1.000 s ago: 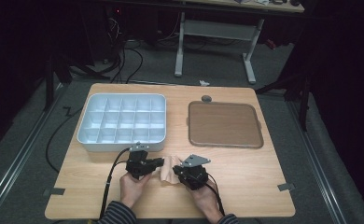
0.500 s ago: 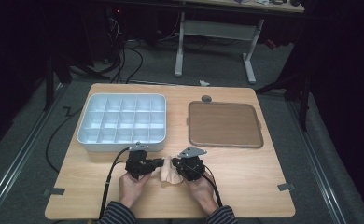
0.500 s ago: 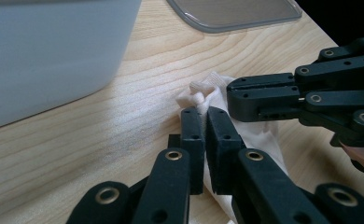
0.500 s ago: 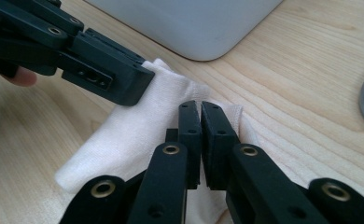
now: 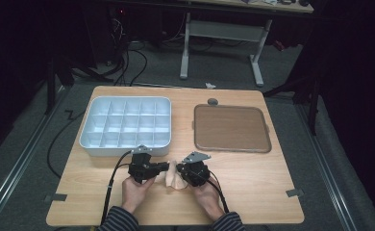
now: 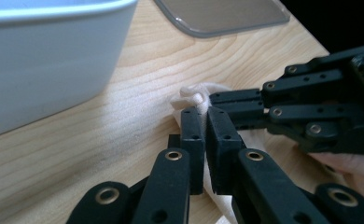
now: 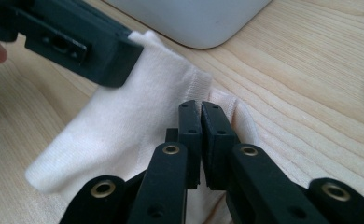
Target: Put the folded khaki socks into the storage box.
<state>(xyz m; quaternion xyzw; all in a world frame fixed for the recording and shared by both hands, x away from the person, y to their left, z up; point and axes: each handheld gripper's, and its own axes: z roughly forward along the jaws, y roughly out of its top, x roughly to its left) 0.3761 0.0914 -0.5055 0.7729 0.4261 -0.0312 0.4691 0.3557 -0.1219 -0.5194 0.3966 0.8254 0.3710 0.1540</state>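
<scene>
High view: a small cream cloth [image 5: 172, 176] lies on the wooden table [image 5: 253, 183] near its front edge, between the left gripper [image 5: 164, 167] and right gripper [image 5: 180, 169], just before a white compartment tray [image 5: 126, 126].

Left gripper view: the jaws are clenched on the cloth's edge.

Right gripper view: the jaws pinch the cloth's hem.

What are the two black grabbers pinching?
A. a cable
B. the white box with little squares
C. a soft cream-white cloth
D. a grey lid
C: the left gripper and the right gripper each have their jaws shut on the cream-white cloth, which lies on the wooden table just in front of the white box, with the brown tray off to the side.
</scene>
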